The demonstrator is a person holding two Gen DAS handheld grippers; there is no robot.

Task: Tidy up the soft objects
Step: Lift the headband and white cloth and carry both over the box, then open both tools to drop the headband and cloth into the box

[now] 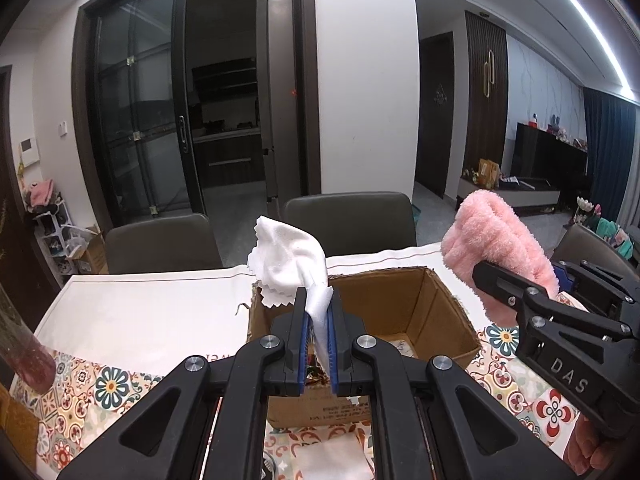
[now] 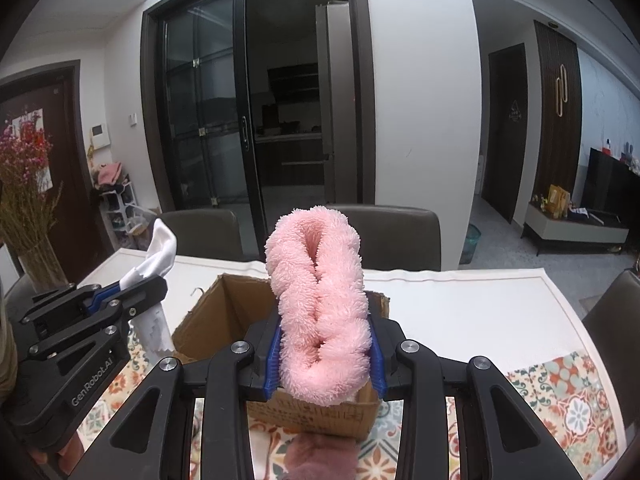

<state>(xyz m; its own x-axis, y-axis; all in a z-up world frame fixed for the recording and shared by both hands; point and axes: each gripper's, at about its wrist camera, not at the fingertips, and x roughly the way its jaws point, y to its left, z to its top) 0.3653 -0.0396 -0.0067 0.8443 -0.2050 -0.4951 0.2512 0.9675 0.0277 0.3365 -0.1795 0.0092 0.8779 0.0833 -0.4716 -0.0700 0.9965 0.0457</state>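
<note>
My left gripper [image 1: 318, 308] is shut on a thin white cloth [image 1: 288, 256] whose crumpled top stands up above the jaws, over the near left part of an open cardboard box [image 1: 404, 304]. My right gripper [image 2: 326, 340] is shut on a fluffy pink towel [image 2: 320, 300], folded and sticking up, held just above the same box [image 2: 224, 312]. In the left wrist view the pink towel [image 1: 500, 240] and right gripper [image 1: 492, 276] hang beside the box's right wall. In the right wrist view the left gripper [image 2: 160, 280] with the white cloth [image 2: 162, 252] is at the left.
The box stands on a table with a white cover [image 1: 152, 308] and a patterned floral mat [image 1: 100, 388]. Grey chairs [image 1: 348, 220] line the far side. A vase of dried flowers [image 2: 28, 208] stands at the table's left end. Another pink item [image 2: 320, 460] lies below the right gripper.
</note>
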